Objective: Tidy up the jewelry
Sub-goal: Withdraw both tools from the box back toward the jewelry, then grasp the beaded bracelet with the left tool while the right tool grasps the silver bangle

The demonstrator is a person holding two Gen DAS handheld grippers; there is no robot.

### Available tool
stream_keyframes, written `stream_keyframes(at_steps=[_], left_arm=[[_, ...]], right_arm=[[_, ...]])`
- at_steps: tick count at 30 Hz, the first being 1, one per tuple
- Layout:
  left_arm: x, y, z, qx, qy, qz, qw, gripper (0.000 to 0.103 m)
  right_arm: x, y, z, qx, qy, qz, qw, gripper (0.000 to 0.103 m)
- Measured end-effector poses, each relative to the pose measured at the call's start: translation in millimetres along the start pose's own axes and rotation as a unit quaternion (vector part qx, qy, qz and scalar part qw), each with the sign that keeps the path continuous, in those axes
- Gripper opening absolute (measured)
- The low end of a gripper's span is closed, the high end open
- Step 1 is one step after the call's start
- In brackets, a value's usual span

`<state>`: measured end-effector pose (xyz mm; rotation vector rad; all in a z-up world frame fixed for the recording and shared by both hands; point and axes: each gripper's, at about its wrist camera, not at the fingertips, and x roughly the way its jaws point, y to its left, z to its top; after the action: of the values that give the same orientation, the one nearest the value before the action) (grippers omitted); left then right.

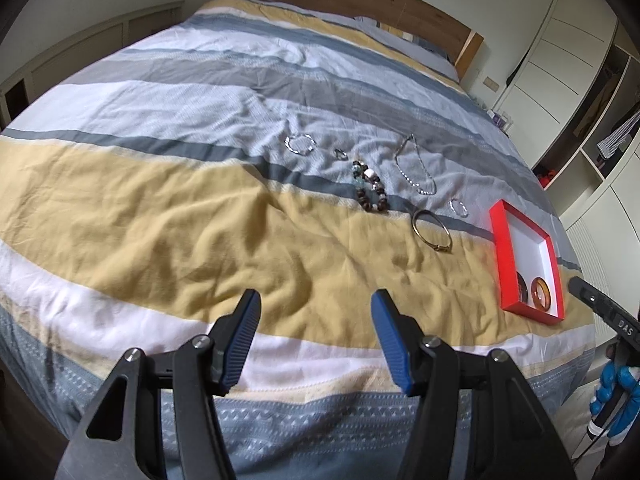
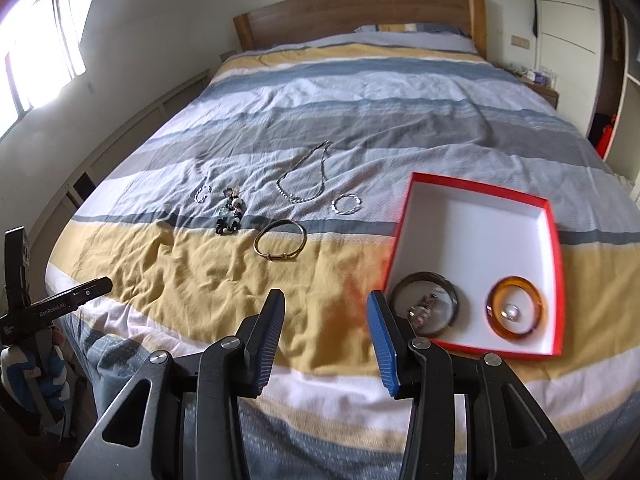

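- The bed with the striped yellow, grey and white quilt point(image 2: 224, 280) fills both views beneath the fingers.
- The shallow red cardboard box with a white inside point(image 2: 476, 216) lies just ahead-right of the right gripper point(image 2: 326, 316), long axis running away from it; inside sit an amber bangle point(image 2: 516, 308) and a dark bangle point(image 2: 424, 306).
- The left gripper point(image 1: 316, 316) hovers level over the yellow stripe, fingers wide apart and empty; the right likewise.
- "GenRobot.AI" is printed on the left gripper's side.
- The silver chain necklace point(image 2: 306, 176), gold bangle point(image 2: 280, 240) and beaded bracelet point(image 2: 232, 214) lie well ahead.

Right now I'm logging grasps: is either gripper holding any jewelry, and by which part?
Nothing is held. The left gripper and right gripper are both open above the bedspread.
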<state>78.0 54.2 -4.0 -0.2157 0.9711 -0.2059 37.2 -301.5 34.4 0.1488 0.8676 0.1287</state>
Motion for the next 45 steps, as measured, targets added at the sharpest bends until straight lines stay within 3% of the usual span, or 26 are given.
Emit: stream_keyframes(at_steps=[16,36,45], left_arm=[[66.3,-45.7,32.3,0.025,0.033,-0.051,0.9978,0.055],[156.9,-65.1,100.9,0.035,0.041,-0.039,0.9978,0.055],[198.1,-56.9,100.9,0.02,0.056,-0.02,0.998,0.055]], right_arm=[[74.6,7.7,49.5,-0.033,0.035,0.017,0.999,0.042],[160.9,22.9,61.5,-0.029,0.084,0.042,0.995,0.042],[202.1,23.7,54.3,-0.028,0.113,0.038,0.992,0.042]])
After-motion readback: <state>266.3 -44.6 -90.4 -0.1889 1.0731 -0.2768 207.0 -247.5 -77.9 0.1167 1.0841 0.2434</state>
